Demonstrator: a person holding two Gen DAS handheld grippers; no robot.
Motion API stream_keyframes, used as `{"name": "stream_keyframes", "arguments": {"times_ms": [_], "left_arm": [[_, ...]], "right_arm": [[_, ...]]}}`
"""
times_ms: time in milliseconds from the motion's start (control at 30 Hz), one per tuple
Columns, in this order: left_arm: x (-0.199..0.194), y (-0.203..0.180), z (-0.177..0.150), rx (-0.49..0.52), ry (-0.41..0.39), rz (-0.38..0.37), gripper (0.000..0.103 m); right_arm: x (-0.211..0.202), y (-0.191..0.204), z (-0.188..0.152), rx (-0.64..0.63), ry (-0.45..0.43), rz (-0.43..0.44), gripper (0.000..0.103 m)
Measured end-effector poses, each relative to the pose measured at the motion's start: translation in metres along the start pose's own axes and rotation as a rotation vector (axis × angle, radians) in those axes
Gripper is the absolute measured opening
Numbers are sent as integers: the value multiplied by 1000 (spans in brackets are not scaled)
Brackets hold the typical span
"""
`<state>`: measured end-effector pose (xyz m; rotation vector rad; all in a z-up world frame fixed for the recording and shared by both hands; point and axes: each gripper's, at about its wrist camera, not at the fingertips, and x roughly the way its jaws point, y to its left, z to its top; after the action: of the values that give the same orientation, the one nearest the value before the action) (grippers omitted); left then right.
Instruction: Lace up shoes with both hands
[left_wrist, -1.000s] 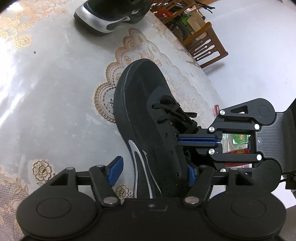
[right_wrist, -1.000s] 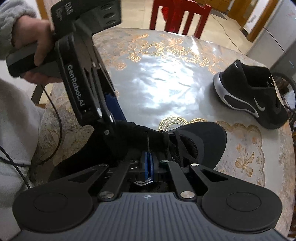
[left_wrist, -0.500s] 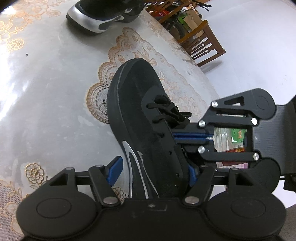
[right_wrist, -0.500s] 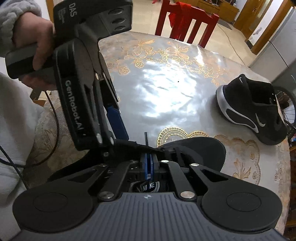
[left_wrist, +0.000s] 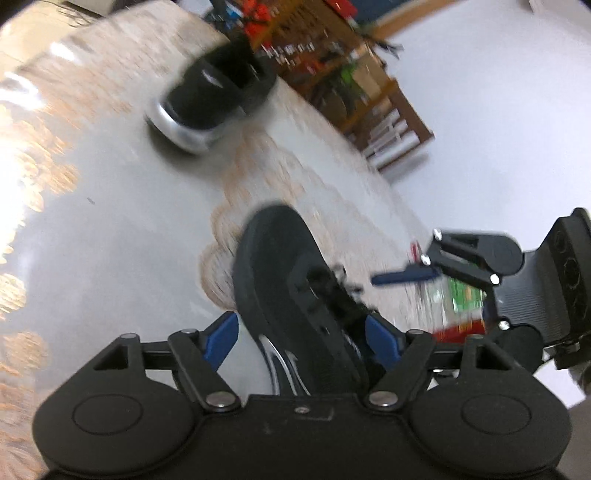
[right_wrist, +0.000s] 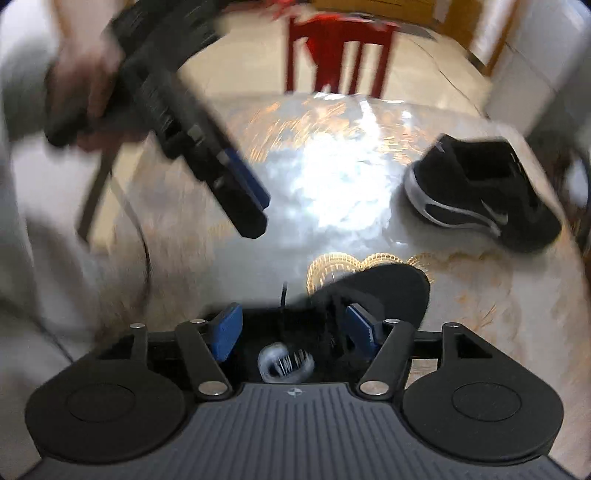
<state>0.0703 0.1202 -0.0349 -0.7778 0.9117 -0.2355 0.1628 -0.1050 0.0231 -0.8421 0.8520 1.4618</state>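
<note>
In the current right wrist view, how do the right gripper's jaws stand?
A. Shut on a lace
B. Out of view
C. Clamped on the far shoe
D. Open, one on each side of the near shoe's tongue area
D: the right gripper has its blue pads spread apart over the near shoe, gripping nothing.
</note>
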Motion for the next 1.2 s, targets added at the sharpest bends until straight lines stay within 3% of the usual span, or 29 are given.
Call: {"name": "stream_keyframes", "arguments": {"times_ms": [67, 100, 133, 167, 367, 433, 533, 567, 633, 667, 700, 800, 867, 933, 1000, 1100, 1200], "left_arm": [[-9, 7, 5, -21, -32, 23, 74], [-13, 9, 5, -29, -40, 29, 74], [-17, 11, 5, -36, -49, 35, 74], [-19, 13, 2, -40, -49, 40, 74], [-29, 21, -14, -77, -45, 56, 74], [-32, 26, -17, -98, -51, 55, 74], [-36, 31, -16, -116, -62, 60, 74], [-38, 31, -16, -110, -68, 59, 74], [-41, 30, -15, -102, -77, 57, 75], [-42, 30, -14, -101, -77, 60, 75], [-42, 27, -13, -90, -73, 63, 75], [-38, 15, -10, -17, -39, 74, 76], [-32, 1, -11, 47, -10, 61, 77], [-21, -8, -13, 61, -8, -10, 84], [2, -11, -16, 30, -16, -78, 83], [36, -21, -19, 37, 51, -39, 68], [31, -32, -32, 115, 68, -16, 72]], "right_arm": [[4, -12, 11, 101, -18, 41, 61], [10, -16, 16, 131, -18, 58, 54], [18, -15, 20, 123, -3, 62, 45], [26, -11, 22, 95, 12, 62, 42], [53, 7, 17, -36, 122, 50, 37], [55, 7, 19, -35, 155, 60, 8], [58, -4, 24, 91, 170, 70, 5], [55, -23, 23, 276, 147, 125, 6], [47, -72, 22, 722, 3, 362, 4], [37, -85, 28, 819, -106, 444, 4], [28, -97, 34, 905, -218, 522, 4], [-3, -103, 69, 857, -406, 553, 7], [-17, -93, 89, 713, -414, 485, 10], [-17, -79, 95, 608, -350, 376, 44], [-12, -70, 88, 584, -316, 332, 43], [-14, -61, 78, 568, -267, 264, 43], [-33, -48, 60, 465, -217, 100, 50]]}}
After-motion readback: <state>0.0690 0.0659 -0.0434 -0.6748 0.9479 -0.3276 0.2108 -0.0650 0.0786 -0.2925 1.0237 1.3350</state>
